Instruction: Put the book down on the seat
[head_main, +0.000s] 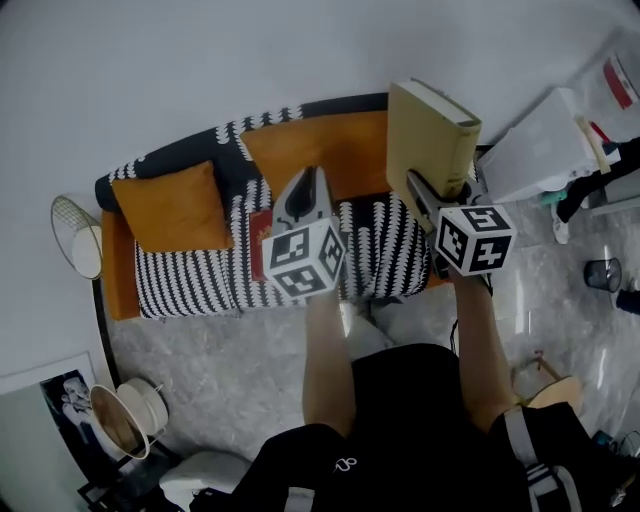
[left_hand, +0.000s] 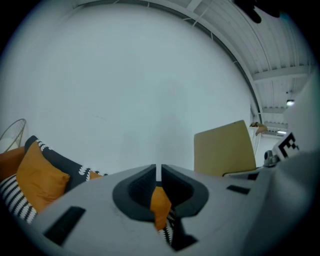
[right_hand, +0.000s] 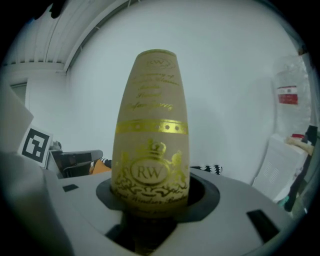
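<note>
A thick tan book (head_main: 430, 140) with gold print on its spine (right_hand: 152, 135) stands upright in my right gripper (head_main: 422, 192), whose jaws are shut on its lower end (right_hand: 152, 200). It hangs over the right end of the sofa seat (head_main: 190, 280), which is striped black and white with orange sides. My left gripper (head_main: 306, 182) hovers over the middle of the seat, shut and empty (left_hand: 156, 172). In the left gripper view the book's cover (left_hand: 225, 150) shows off to the right.
An orange cushion (head_main: 175, 205) leans at the sofa's left end. A small red item (head_main: 258, 235) lies on the seat by the left gripper. A wire lamp (head_main: 75, 235) stands left of the sofa; white bags (head_main: 545, 145) and a black bin (head_main: 603, 273) are at the right.
</note>
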